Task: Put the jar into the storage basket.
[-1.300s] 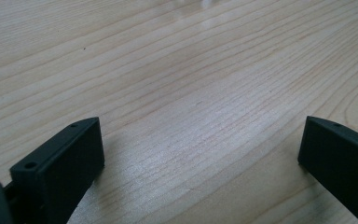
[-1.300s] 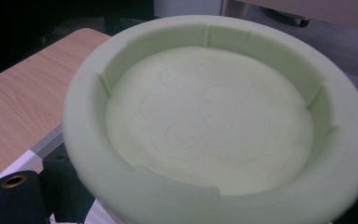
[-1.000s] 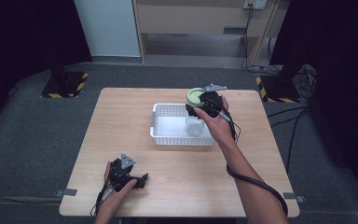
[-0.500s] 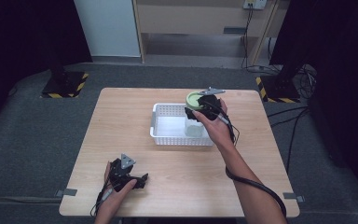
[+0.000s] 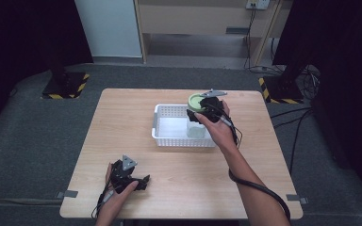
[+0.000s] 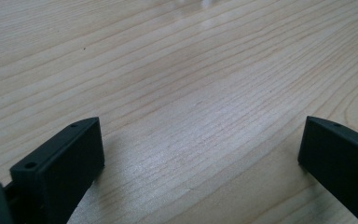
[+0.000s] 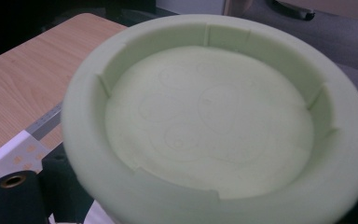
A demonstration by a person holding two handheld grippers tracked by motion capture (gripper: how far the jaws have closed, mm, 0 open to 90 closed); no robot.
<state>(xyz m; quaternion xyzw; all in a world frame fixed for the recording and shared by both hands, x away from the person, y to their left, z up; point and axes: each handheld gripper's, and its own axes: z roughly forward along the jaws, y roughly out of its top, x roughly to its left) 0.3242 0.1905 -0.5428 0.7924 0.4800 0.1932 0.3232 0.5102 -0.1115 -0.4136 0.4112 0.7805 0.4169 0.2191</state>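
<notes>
Right gripper (image 5: 199, 110) was clamped on a pale green lid (image 5: 197, 100), holding it in the air over the far right corner of the white basket (image 5: 169, 139). In the right gripper view the lid (image 7: 214, 121) faced the camera hollow side up, with a basket corner (image 7: 14, 156) just below it. Basket sat mid-table (image 5: 122, 122). Left gripper (image 5: 139, 181) rested on the near left of the table, jaws wide apart over bare wood (image 6: 191, 84), gripping nothing.

no text, label, brand or number can be read on anything in these pictures.
</notes>
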